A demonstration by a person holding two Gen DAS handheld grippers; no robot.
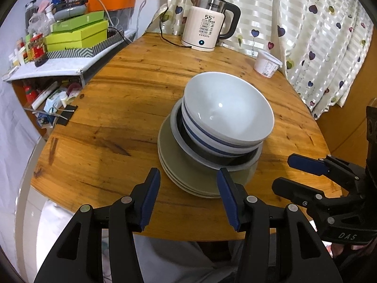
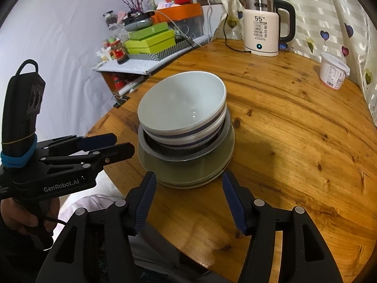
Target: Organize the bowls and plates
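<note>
Left gripper: jaws apart, nothing between the pads; it hangs off the near-left edge of the stack, clear of the rims.
Stack of plates: greenish plates lie flat near the front edge of the wooden table, their rims not quite flush.
Grey dish: sits on the plates and holds the bowls.
Bowls: two white, blue-banded bowls nest in the dish; the top one leans toward the right, so it looks liable to slide.
Right gripper: jaws parted and empty, just short of the plates' near edge.
Step in hand, as I judge it: stacking looks done; both tools are free of the crockery.
Doing it well: if the top bowl needs levelling, pinch its rim lightly and steady the dish from the other side.
</note>
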